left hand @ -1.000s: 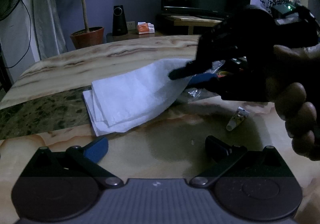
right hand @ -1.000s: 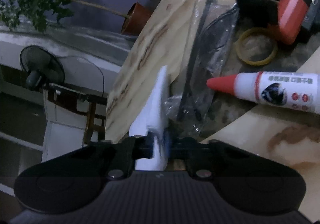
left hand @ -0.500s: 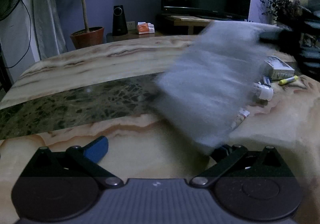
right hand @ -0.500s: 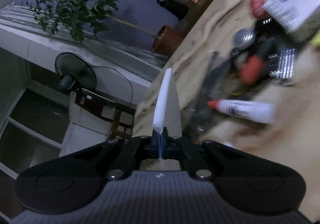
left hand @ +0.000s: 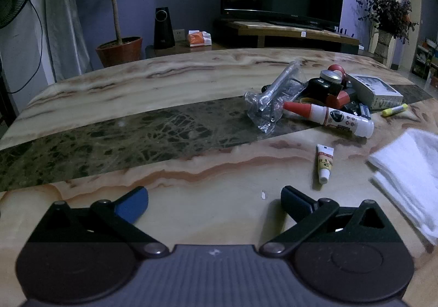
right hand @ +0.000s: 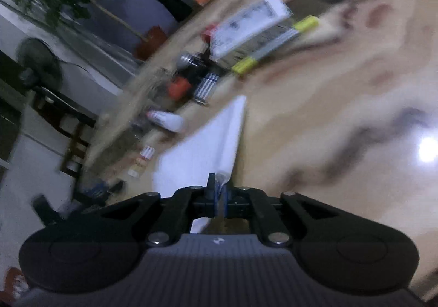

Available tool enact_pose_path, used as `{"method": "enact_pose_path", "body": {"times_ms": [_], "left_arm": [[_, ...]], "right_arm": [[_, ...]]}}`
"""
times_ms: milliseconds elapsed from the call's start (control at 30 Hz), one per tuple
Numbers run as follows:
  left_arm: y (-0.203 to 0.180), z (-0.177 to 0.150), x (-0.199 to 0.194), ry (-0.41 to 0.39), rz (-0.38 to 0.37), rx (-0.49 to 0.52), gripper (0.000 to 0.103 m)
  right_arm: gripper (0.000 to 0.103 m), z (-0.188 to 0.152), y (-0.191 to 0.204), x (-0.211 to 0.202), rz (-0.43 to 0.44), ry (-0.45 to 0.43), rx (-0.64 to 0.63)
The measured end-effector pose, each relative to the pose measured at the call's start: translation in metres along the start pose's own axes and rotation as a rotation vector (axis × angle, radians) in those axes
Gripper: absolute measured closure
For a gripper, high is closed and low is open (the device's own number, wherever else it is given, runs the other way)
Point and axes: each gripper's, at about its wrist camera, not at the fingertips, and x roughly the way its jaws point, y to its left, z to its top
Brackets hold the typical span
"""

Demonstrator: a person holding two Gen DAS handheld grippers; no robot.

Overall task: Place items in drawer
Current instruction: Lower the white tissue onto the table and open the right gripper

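Right tool [right hand: 217, 189] clenched on corner of folded white cloth [right hand: 208, 140], jaws just easing apart slightly; cloth fans forward above tabletop [right hand: 342, 104]. Left tool [left hand: 213, 197] released, nothing between jaws, cloth [left hand: 408, 170] off to its right.

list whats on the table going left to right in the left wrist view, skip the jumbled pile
clear plastic bag → glue bottle with the red cap → small tube → yellow marker → white cloth at the right edge

glossy marble table [left hand: 169, 80], soft white cloth [left hand: 408, 170]
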Motion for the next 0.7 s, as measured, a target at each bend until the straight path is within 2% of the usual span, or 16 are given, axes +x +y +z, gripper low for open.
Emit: {"method": "enact_pose_path", "body": {"times_ms": [67, 133, 267, 367, 533, 633, 700], "left_arm": [[0.000, 0.000, 0.000, 0.000, 0.000, 0.000, 0.000], [0.000, 0.000, 0.000, 0.000, 0.000, 0.000, 0.000], [0.000, 0.000, 0.000, 0.000, 0.000, 0.000, 0.000], [0.000, 0.000, 0.000, 0.000, 0.000, 0.000, 0.000], [0.000, 0.000, 0.000, 0.000, 0.000, 0.000, 0.000], [0.000, 0.000, 0.000, 0.000, 0.000, 0.000, 0.000], [0.000, 0.000, 0.000, 0.000, 0.000, 0.000, 0.000]], "right_arm": [[0.069, -0.003, -0.010, -0.005, 0.012, 0.029, 0.016], [0.056, -0.004, -0.015, -0.015, 0.013, 0.020, 0.010], [0.056, 0.002, -0.023, -0.042, 0.021, -0.100, 0.025], [0.056, 0.009, -0.025, -0.033, -0.005, -0.072, 0.005], [0.057, 0.001, -0.013, -0.012, -0.100, -0.013, -0.125], [0.057, -0.004, -0.010, -0.011, -0.088, -0.011, -0.142], [0.058, -0.004, -0.018, -0.013, -0.041, -0.003, -0.073]]}}
